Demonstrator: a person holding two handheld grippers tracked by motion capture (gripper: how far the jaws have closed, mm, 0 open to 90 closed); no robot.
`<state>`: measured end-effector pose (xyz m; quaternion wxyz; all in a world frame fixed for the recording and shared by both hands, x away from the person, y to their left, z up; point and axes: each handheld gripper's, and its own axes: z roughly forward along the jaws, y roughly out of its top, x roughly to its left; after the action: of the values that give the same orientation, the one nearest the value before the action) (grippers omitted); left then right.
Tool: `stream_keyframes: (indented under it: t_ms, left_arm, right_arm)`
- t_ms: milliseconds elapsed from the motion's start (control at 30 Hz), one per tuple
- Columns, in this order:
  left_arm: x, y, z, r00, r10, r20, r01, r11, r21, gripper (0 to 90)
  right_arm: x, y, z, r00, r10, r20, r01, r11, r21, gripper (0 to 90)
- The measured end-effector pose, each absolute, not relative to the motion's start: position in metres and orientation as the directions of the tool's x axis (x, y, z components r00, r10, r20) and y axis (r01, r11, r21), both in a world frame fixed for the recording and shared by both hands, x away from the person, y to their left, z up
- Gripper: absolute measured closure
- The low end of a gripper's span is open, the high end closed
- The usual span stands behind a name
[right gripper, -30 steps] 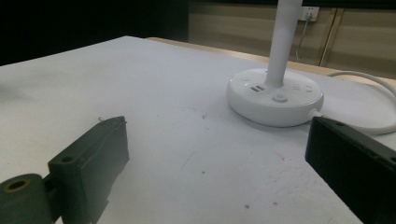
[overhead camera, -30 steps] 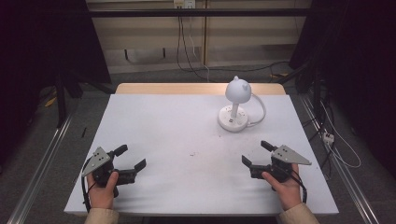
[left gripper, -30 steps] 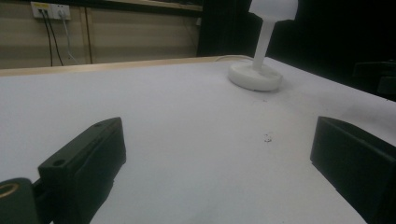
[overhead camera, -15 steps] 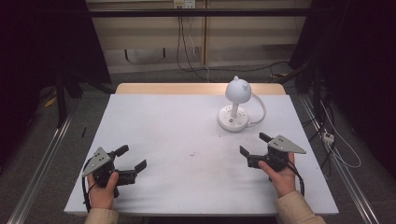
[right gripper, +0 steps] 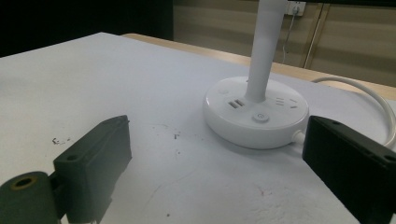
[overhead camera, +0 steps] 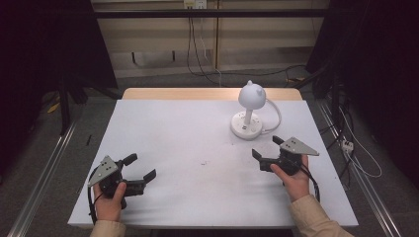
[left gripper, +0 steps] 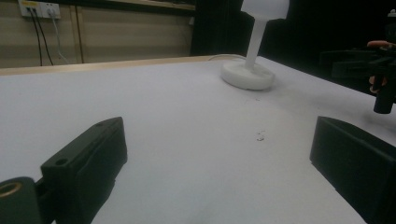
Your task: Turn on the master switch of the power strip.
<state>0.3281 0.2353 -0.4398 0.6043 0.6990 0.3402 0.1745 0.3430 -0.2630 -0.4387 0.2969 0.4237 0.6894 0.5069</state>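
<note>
Both tools spread; lamp (overhead camera: 249,111) near right tool (overhead camera: 269,153).

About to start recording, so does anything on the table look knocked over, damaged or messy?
Nothing major. The white lamp stands upright on its round base, cord looping behind it. Only a few small dark specks and faint scuffs mark the white tabletop near the middle.
</note>
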Motion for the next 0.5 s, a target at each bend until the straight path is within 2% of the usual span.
stream_keyframes:
  t_ms: [500]
  left_arm:
    - [0.3285, 0.2355, -0.44, 0.709, 0.685, -0.17, 0.265, -0.035, 0.964, 3.7]
  right_arm:
    - [0.3545, -0.263, -0.4403, -0.45, 0.893, 0.009, 0.293, 0.138, 0.946, 7.8]
